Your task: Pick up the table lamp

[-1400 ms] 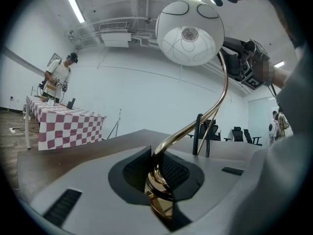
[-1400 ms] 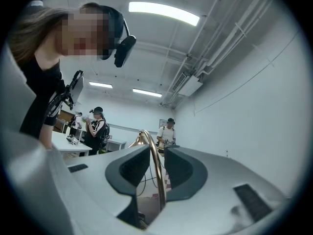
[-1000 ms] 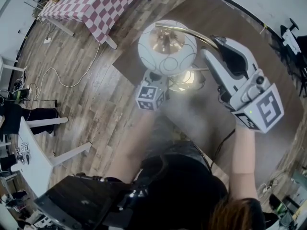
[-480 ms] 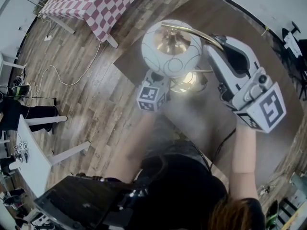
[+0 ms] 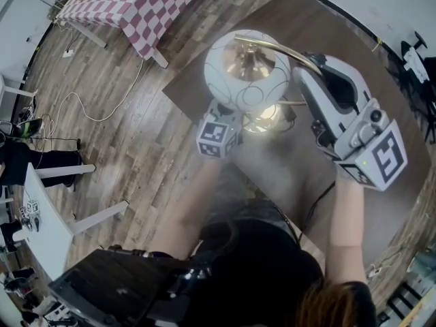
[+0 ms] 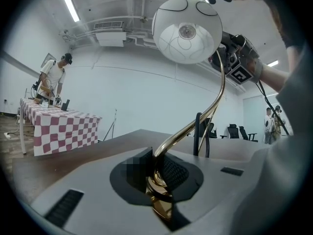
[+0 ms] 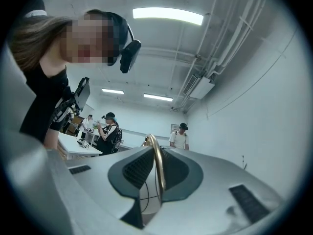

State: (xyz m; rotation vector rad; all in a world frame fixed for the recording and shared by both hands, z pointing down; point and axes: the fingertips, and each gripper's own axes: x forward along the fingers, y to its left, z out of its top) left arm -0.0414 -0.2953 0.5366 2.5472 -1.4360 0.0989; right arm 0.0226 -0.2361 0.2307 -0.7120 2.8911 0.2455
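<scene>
Left hand-held gripper (image 6: 157, 177) is pinching the brass stem (image 6: 215, 97) low down, just where the curve is starting, with pads biting on both sides. Right hand-held gripper (image 7: 156, 168) is clamping that same stem higher up, on the arch, and the thin rod is sitting upright between its pads. So the lamp (image 5: 247, 70) is being held in two grips over the brown worktop (image 5: 279, 12), with the white globe shade (image 6: 186, 31) riding at the top of the arch, close to the right gripper. The base (image 5: 262, 118) is shining below the shade in the head view. Whether it is clearing the worktop, I can't tell.

Here's what's worrying me. That stem is smooth and round, and the globe is putting weight high and off to one side, so the rod could be twisting or sliding in the pads if either grip is easing. If the two grippers are rising unevenly, they could be bending the brass between them. A black cord (image 6: 197, 133) is trailing behind the stem, and a snag there could be tugging the lamp sideways during a lift.

Further out, a checked table (image 5: 136, 2) is standing on the wooden floor, well apart from all this.
</scene>
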